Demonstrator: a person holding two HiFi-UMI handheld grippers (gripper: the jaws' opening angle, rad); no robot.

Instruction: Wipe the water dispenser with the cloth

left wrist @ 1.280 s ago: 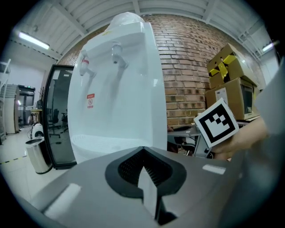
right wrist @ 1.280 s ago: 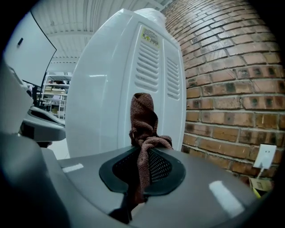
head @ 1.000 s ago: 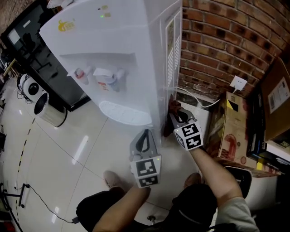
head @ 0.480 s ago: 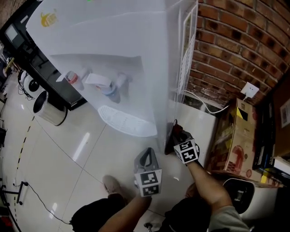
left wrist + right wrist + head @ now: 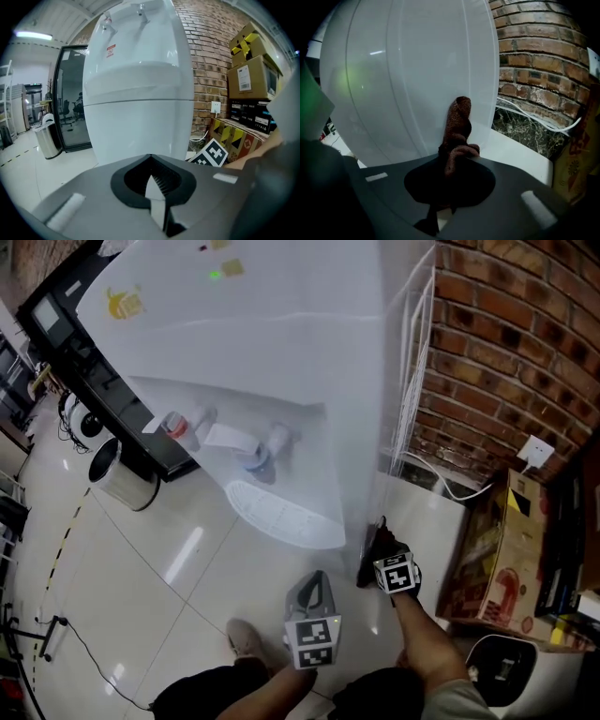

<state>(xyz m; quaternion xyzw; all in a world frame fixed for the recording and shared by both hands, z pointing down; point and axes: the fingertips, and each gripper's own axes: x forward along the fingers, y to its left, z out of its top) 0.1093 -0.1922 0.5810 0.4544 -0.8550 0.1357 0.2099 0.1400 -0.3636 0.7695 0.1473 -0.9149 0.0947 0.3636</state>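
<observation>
Mid-wipe, I judge: the right tongs (image 5: 379,542) clamp the cloth (image 5: 457,131), which pokes ahead against the dispenser's (image 5: 281,352) lower side. The left tongs (image 5: 313,581), closed and empty, hang beside them. Next probably needs a firm stroke along that panel.

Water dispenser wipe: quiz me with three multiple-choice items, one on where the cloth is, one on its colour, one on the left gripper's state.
1. Where is the cloth?
A. On the drip tray.
B. In the right gripper, at the lower side panel of the water dispenser.
C. On the floor.

2. The cloth's colour?
A. Dark brown.
B. White.
C. Blue.

3. The left gripper is:
A. shut on the cloth.
B. wide open round a tap.
C. shut and empty.

Answers:
1 B, the right gripper view shows the cloth pinched in its jaws before the white panel.
2 A, brown in that view.
3 C, the left gripper view shows its jaws together with nothing between.
</observation>
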